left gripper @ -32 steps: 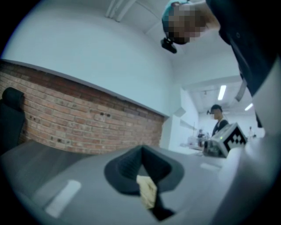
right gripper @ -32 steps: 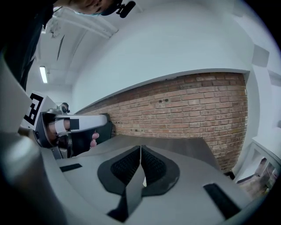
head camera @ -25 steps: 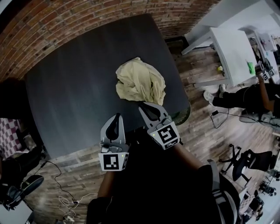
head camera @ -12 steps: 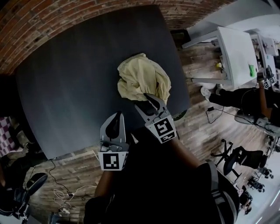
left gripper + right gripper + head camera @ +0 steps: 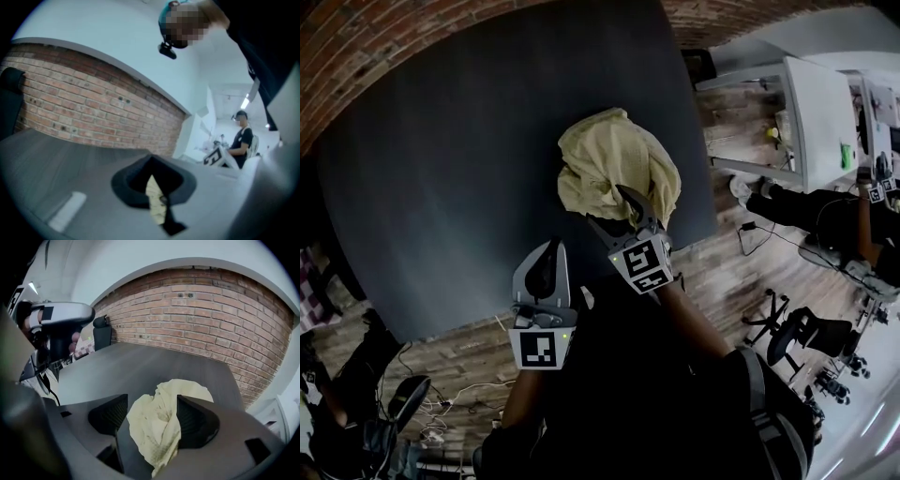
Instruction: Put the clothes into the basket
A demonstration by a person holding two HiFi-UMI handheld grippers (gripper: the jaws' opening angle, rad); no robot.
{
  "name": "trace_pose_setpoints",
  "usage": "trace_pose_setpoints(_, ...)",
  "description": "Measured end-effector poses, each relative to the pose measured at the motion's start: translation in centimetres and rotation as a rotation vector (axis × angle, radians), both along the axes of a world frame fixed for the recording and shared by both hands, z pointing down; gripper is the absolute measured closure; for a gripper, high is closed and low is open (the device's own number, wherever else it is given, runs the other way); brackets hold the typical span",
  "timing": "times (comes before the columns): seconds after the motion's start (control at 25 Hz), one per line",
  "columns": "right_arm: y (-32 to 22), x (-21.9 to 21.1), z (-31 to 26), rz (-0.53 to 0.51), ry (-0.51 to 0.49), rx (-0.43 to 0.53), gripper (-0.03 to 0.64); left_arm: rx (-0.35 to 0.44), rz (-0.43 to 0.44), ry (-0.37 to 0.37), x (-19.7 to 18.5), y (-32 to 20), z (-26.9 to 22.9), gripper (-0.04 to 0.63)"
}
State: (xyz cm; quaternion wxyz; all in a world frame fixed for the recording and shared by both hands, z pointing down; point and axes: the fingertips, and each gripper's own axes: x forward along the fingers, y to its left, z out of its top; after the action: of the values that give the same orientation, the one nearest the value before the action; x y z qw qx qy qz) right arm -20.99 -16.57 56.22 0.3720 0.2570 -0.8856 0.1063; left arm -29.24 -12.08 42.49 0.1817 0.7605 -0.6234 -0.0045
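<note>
A crumpled pale-yellow cloth [image 5: 614, 169] lies on the dark table [image 5: 441, 187], near its right front corner. My right gripper [image 5: 617, 214] has its tips at the cloth's near edge, and its jaws are opening. In the right gripper view the cloth [image 5: 161, 420] sits between the two spread jaws of the right gripper [image 5: 152, 423], and the pads are not pressing on it. My left gripper [image 5: 546, 270] hovers over the table's front edge, left of the cloth, with nothing in it. Its jaws meet in the left gripper view [image 5: 154, 187], and a sliver of cloth [image 5: 154, 201] shows beyond them.
A brick wall [image 5: 201, 319] runs behind the table. At the right stand a white desk [image 5: 816, 103], a seated person [image 5: 825, 211] and an office chair [image 5: 802, 337]. Cables [image 5: 441, 412] lie on the wooden floor by the table's front edge.
My right gripper has dropped toward the cloth and its jaws have gone from shut to spread. The left gripper has sunk a little toward the table edge.
</note>
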Motion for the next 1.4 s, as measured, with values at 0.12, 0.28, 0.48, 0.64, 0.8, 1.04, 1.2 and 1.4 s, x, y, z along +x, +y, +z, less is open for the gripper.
trace_pose_setpoints(0.12, -0.5, -0.4, 2.2, -0.048, 0.093, 0.007, 0.316, -0.032, 0.005, -0.001, -0.7, -0.1, 1.3, 0.591)
trace_pose_setpoints(0.28, -0.9, -1.0, 5.1, -0.104, 0.178, -0.016, 0.294, -0.053, -0.004, 0.016, -1.6, -0.6, 2.3, 0.591)
trace_pose_setpoints(0.48, -1.4, -1.3, 8.0, -0.120, 0.251, -0.061, 0.282, -0.063, -0.013, 0.028, -2.9, -1.3, 3.4, 0.591)
trace_pose_setpoints(0.64, -1.7, -1.2, 10.4, -0.122, 0.304, -0.123, 0.282, -0.080, -0.025, 0.043, -3.7, -1.9, 4.3, 0.591)
trace_pose_setpoints(0.8, -1.3, -1.2, 13.0, -0.142, 0.367, -0.207, 0.282, -0.081, -0.033, 0.058, -4.5, -2.1, 4.5, 0.591)
trace_pose_setpoints(1.04, -1.6, -1.6, 13.0, -0.124, 0.349, -0.248, 0.284, -0.076, -0.048, 0.075, -5.3, -2.0, 4.5, 0.591)
trace_pose_setpoints(1.2, -2.4, -1.2, 12.8, -0.071, 0.325, -0.226, 0.358, -0.085, -0.041, 0.083, -5.4, -1.8, 4.8, 0.591)
trace_pose_setpoints(1.4, -2.9, -1.2, 12.8, -0.053, 0.324, -0.222, 0.419, -0.074, -0.036, 0.080, -5.6, -1.9, 4.5, 0.591)
